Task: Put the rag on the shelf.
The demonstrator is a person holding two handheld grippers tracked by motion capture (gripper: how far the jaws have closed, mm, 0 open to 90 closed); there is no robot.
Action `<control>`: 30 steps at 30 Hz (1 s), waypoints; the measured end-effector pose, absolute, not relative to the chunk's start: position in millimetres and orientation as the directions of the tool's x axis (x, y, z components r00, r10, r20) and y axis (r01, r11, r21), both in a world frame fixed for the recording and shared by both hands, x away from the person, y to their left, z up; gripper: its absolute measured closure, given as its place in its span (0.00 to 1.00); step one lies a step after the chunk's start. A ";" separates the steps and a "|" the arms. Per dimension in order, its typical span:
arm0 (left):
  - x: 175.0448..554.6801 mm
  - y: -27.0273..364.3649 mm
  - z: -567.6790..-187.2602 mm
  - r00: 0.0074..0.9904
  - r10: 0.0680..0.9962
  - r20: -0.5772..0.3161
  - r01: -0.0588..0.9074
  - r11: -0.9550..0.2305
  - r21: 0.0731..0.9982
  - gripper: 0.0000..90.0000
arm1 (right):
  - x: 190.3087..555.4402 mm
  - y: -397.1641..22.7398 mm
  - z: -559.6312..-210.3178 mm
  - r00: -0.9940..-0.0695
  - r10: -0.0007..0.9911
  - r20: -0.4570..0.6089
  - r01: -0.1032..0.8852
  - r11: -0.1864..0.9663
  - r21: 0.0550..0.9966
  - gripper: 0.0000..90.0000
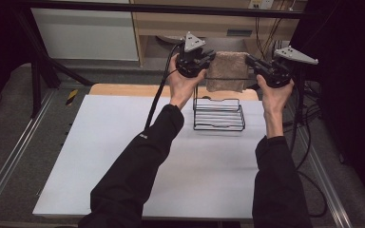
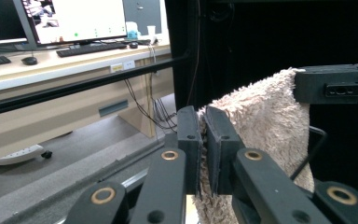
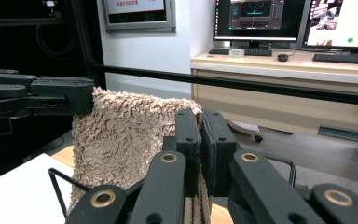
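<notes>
I've got the towel (image 1: 226,71) up in the air, stretched between my two tools above the far edge of the bench (image 1: 123,156). My left tool (image 1: 204,61) is pinched tight on the towel's left top corner, and in the left gripper view I can see the fluffy beige pile squeezed between the two black jaws, with the cloth (image 2: 265,126) running away to the other tool (image 2: 335,84) clamped on the far corner. My right tool (image 1: 253,61) is pinched just as tight on the right top corner; in the right gripper view the towel (image 3: 121,135) hangs down to the left of my jaws and its upper edge runs level across to the left tool (image 3: 51,95). The towel hangs flat and upright between them like a little curtain, top edge taut, lower edge free. Directly under it, on the white bench top, stands the black wire rack (image 1: 218,114), and the towel's lower edge sits just above the rack's rear upright wires from the high view; I can't tell whether cloth and wire touch. Both my hands (image 1: 183,85) are raised, sleeves reaching in from the near side, cables trailing from each tool.
</notes>
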State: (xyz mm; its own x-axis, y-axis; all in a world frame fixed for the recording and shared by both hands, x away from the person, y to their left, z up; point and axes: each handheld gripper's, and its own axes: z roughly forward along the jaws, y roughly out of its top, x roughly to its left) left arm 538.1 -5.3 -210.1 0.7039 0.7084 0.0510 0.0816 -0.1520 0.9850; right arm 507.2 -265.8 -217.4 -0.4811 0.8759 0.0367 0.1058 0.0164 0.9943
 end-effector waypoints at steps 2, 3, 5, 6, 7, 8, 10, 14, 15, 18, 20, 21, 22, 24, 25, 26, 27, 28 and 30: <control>535.9 -5.7 -211.8 0.707 0.705 0.053 0.081 -0.155 0.985 0.94 | 505.5 -267.0 -219.8 -0.481 0.876 0.037 0.107 0.016 0.994 0.96; 534.9 -5.7 -212.3 0.709 0.703 0.054 0.081 -0.158 0.984 0.94 | 504.6 -267.4 -220.7 -0.482 0.875 0.037 0.107 0.016 0.994 0.96; 533.0 -5.9 -213.0 0.712 0.700 0.054 0.078 -0.155 0.985 0.94 | 503.1 -268.0 -221.8 -0.482 0.876 0.035 0.106 0.019 0.994 0.96; 532.2 -5.8 -213.5 0.714 0.699 0.049 0.078 -0.150 0.986 0.94 | 502.5 -268.3 -222.2 -0.483 0.875 0.034 0.105 0.020 0.994 0.96; 531.4 -5.6 -213.9 0.716 0.697 0.050 0.078 -0.151 0.985 0.94 | 501.7 -268.6 -222.6 -0.483 0.875 0.034 0.104 0.019 0.994 0.96; 530.6 -5.2 -214.4 0.719 0.693 0.051 0.079 -0.154 0.985 0.94 | 500.7 -268.9 -222.9 -0.485 0.874 0.031 0.102 0.021 0.995 0.96; 528.0 -3.7 -215.2 0.725 0.687 0.051 0.076 -0.153 0.985 0.94 | 497.9 -269.1 -223.3 -0.490 0.872 0.025 0.097 0.026 0.995 0.96; 522.4 -1.5 -216.3 0.732 0.679 0.054 0.071 -0.155 0.985 0.94 | 492.3 -268.7 -223.7 -0.496 0.868 0.012 0.084 0.035 0.996 0.96; 521.2 -1.2 -216.1 0.733 0.677 0.057 0.069 -0.158 0.985 0.94 | 491.0 -268.5 -223.8 -0.498 0.867 0.011 0.082 0.034 0.996 0.96; 518.2 -0.2 -215.3 0.737 0.673 0.054 0.066 -0.151 0.986 0.94 | 486.4 -268.0 -223.4 -0.501 0.865 0.002 0.071 0.039 0.997 0.96; 516.8 -0.5 -215.5 0.741 0.669 0.056 0.068 -0.157 0.985 0.94 | 484.0 -268.4 -223.3 -0.501 0.865 -0.004 0.070 0.044 0.997 0.96; 515.8 -0.6 -215.9 0.743 0.667 0.055 0.069 -0.158 0.985 0.94 | 482.8 -268.6 -223.4 -0.502 0.865 -0.004 0.072 0.046 0.996 0.96; 514.8 -0.6 -216.5 0.745 0.665 0.054 0.074 -0.162 0.984 0.94 | 481.3 -268.6 -223.7 -0.502 0.865 -0.004 0.072 0.046 0.996 0.96; 513.0 -0.4 -217.6 0.750 0.660 0.050 0.080 -0.165 0.983 0.94 | 478.5 -268.9 -225.1 -0.504 0.864 -0.006 0.076 0.051 0.996 0.96; 512.2 -0.3 -218.4 0.753 0.657 0.044 0.086 -0.165 0.983 0.94 | 477.2 -269.1 -226.0 -0.505 0.863 -0.003 0.082 0.051 0.995 0.96; 511.4 -0.3 -219.3 0.755 0.655 0.042 0.091 -0.168 0.982 0.94 | 475.9 -269.4 -227.0 -0.505 0.863 -0.002 0.087 0.053 0.995 0.96; 510.5 -0.4 -220.2 0.757 0.652 0.044 0.093 -0.173 0.981 0.93 | 474.6 -269.7 -228.0 -0.506 0.863 -0.003 0.088 0.055 0.995 0.95; 509.5 -0.7 -220.9 0.759 0.650 0.045 0.095 -0.179 0.979 0.93 | 473.3 -269.8 -228.9 -0.507 0.862 -0.003 0.089 0.056 0.994 0.95; 507.5 -1.1 -222.1 0.761 0.647 0.044 0.101 -0.186 0.977 0.93 | 471.2 -269.9 -230.4 -0.508 0.861 -0.005 0.095 0.061 0.994 0.95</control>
